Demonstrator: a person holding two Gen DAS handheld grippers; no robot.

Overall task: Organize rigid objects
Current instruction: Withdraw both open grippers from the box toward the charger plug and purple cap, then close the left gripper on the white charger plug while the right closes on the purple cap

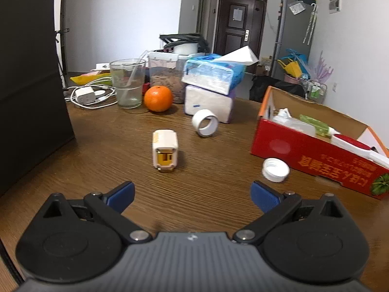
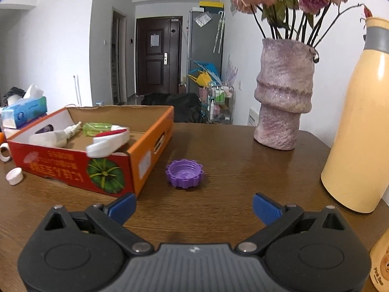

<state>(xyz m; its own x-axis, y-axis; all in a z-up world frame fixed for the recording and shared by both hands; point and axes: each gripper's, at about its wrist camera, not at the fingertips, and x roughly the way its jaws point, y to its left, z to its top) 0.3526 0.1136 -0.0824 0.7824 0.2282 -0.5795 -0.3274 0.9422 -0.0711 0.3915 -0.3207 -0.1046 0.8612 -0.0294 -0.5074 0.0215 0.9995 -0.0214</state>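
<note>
In the left wrist view my left gripper (image 1: 192,196) hangs open over the wooden table (image 1: 206,209), empty. Ahead of it lies a white plug adapter (image 1: 165,150), farther back a white tape ring (image 1: 205,122), and to the right a white bottle cap (image 1: 275,169) beside the red cardboard box (image 1: 304,150). In the right wrist view my right gripper (image 2: 193,208) is open and empty, with a purple bottle cap (image 2: 184,173) on the table just ahead. The red box (image 2: 80,168) stands to its left and holds several items. The white cap (image 2: 14,175) lies at the box's left end.
An orange (image 1: 158,98), a glass of water (image 1: 127,82), tissue packs (image 1: 214,82), a charger with cables (image 1: 85,95) and a food jar crowd the far side. A black block (image 1: 29,85) stands at left. A purple vase (image 2: 283,95) and a yellow flask (image 2: 359,126) stand at right.
</note>
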